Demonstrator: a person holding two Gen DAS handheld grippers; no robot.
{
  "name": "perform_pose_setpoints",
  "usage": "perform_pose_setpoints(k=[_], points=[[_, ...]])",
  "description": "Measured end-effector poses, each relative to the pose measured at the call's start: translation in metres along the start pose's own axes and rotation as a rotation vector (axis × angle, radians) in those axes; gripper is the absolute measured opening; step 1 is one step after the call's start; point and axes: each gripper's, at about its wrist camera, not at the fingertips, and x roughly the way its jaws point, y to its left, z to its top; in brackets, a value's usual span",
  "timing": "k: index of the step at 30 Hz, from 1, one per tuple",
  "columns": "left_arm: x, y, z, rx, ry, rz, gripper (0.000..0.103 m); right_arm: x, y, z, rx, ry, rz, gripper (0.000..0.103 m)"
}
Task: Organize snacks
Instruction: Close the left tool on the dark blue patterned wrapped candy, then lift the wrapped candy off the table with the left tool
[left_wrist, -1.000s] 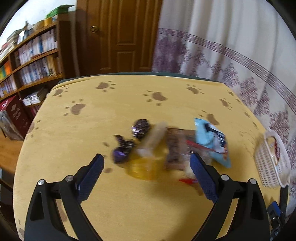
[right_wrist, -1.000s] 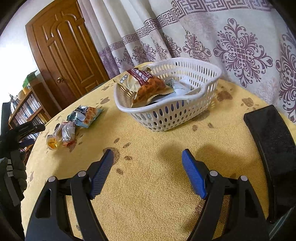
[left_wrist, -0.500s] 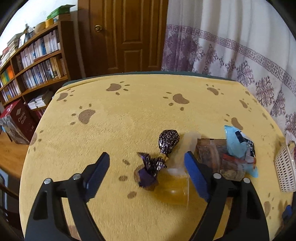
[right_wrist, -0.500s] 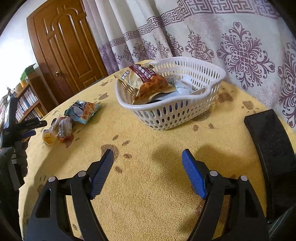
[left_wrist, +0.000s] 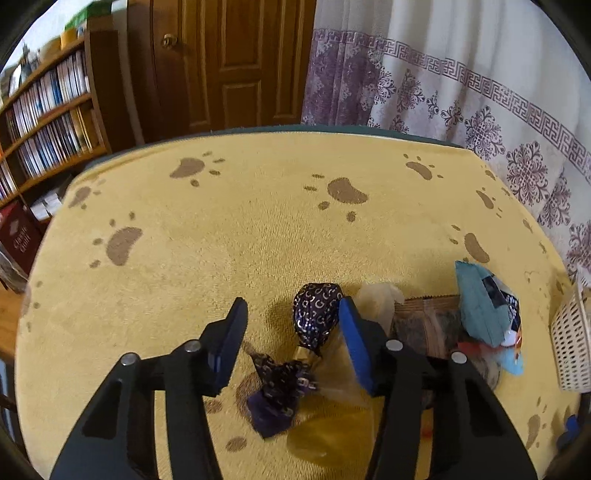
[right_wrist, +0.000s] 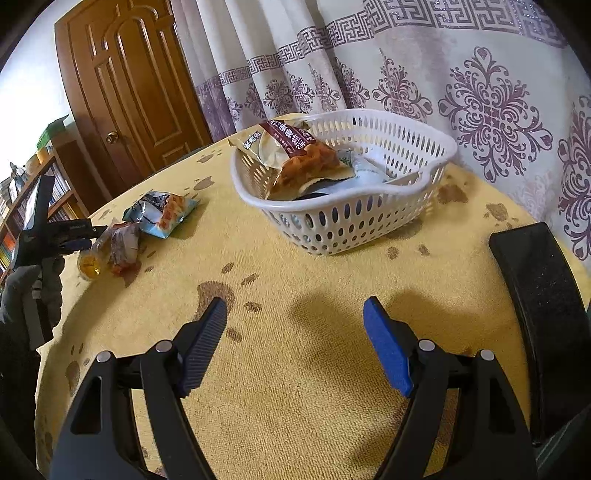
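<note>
A: Left gripper (left_wrist: 291, 332) jaws have just been closing, still apart; purple foil candy (left_wrist: 317, 317) lies between them on the tabletop (left_wrist: 240, 221), touching only the 3 o'clock pad, I think.

B: Light, crinkly, probably slippery. Pinch the round body, not the twisted tail at 6 o'clock. Right gripper (right_wrist: 295, 347)?

A: Apart, empty. Basket (right_wrist: 354, 218) at its 12 o'clock.

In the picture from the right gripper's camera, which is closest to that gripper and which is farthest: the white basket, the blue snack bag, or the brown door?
From the right gripper:
1. White basket, straight ahead on the yellow table, nearest.
2. Blue snack bag, farther off to the left on the table.
3. Brown door, beyond the table's far edge at upper left, farthest.
</note>
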Motion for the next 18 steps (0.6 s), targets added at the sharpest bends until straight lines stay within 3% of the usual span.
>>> perform_pose_setpoints(k=[9, 16, 18], points=[[0.009, -0.009, 0.003, 0.011, 0.010, -0.009, 0.050, 0.004, 0.003, 0.000, -0.013, 0.008, -0.010, 0.078], [0.015, -0.001, -0.002, -0.052, 0.009, -0.028, 0.038, 0.005, 0.010, 0.001, -0.051, 0.012, -0.023, 0.078], [0.014, 0.002, -0.003, -0.060, 0.000, -0.025, 0.030, 0.004, 0.015, 0.002, -0.077, 0.009, -0.026, 0.078]])
